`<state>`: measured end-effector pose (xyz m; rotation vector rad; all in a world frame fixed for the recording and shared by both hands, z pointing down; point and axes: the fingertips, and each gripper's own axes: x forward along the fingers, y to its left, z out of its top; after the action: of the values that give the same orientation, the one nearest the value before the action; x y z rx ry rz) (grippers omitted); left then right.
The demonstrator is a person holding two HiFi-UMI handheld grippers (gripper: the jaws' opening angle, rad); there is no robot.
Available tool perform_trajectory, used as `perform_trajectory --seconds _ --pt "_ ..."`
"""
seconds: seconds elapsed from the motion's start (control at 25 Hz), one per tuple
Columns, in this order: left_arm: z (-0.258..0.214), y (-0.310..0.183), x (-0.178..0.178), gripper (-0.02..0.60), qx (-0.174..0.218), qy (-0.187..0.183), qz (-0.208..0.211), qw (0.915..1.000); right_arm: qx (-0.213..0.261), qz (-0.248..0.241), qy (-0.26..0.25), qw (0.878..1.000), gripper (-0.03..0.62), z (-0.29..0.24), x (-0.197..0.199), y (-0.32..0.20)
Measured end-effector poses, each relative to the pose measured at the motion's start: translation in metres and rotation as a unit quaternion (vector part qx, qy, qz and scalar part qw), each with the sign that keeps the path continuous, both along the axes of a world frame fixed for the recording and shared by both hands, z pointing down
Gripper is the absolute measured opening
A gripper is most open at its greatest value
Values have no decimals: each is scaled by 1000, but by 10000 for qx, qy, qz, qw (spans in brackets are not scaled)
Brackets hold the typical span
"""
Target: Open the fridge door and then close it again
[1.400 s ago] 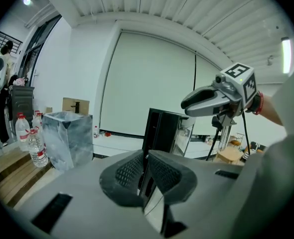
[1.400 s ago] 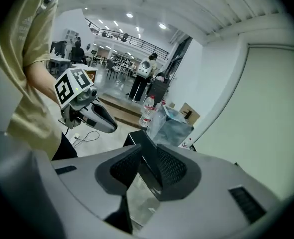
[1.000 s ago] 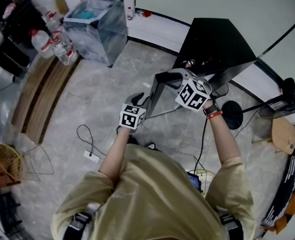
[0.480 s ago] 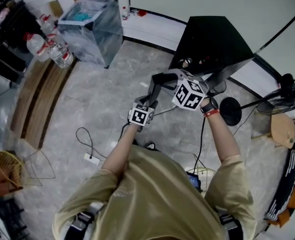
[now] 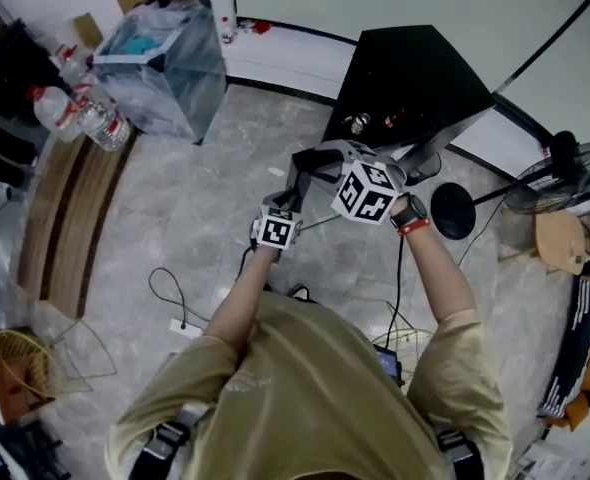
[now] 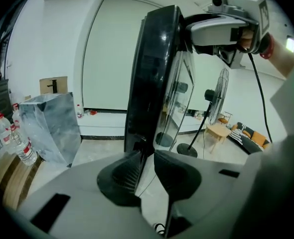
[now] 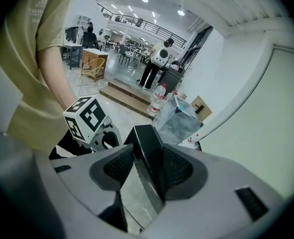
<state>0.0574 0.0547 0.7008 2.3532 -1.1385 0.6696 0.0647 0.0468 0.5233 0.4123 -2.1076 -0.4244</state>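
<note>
Fridge door (image 5: pixel 305 168) ajar, held at upper edge

Found swung out from tall black fridge cabinet (image 5: pixel 415 78), standing nearly edge-on over pale grey marbled floor (image 5: pixel 195 198). Built of glossy black frame with clear pane, as seen in left gripper view. Gripped at upper free edge by right gripper (image 7: pixel 149 149), with both ribbed black pads (image 7: pixel 119 166) pressed against opposite faces of black frame, so clamped firmly on door. Approached lower down same edge by left gripper (image 6: pixel 147 156), with jaws just closing and now a narrow gap apart. Nothing pressed between those pads, and door's bottom corner just beyond tips, in line with gap. Contact there not confirmable. Noted elsewhere: translucent grey plastic-lined bin (image 5: pixel 165 53) and clear water bottles (image 5: pixel 90 123) by far wall at left, well apart from fridge. Black standing fan (image 5: pixel 560 163) to right of cabinet.
</note>
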Motion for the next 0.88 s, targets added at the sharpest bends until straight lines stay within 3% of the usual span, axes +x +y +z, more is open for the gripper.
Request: perform_trajectory --seconds 0.88 --pt "1 -59 -14 97 -135 -45 455 9989 -127 670 36 9977 200 0 -10 -60"
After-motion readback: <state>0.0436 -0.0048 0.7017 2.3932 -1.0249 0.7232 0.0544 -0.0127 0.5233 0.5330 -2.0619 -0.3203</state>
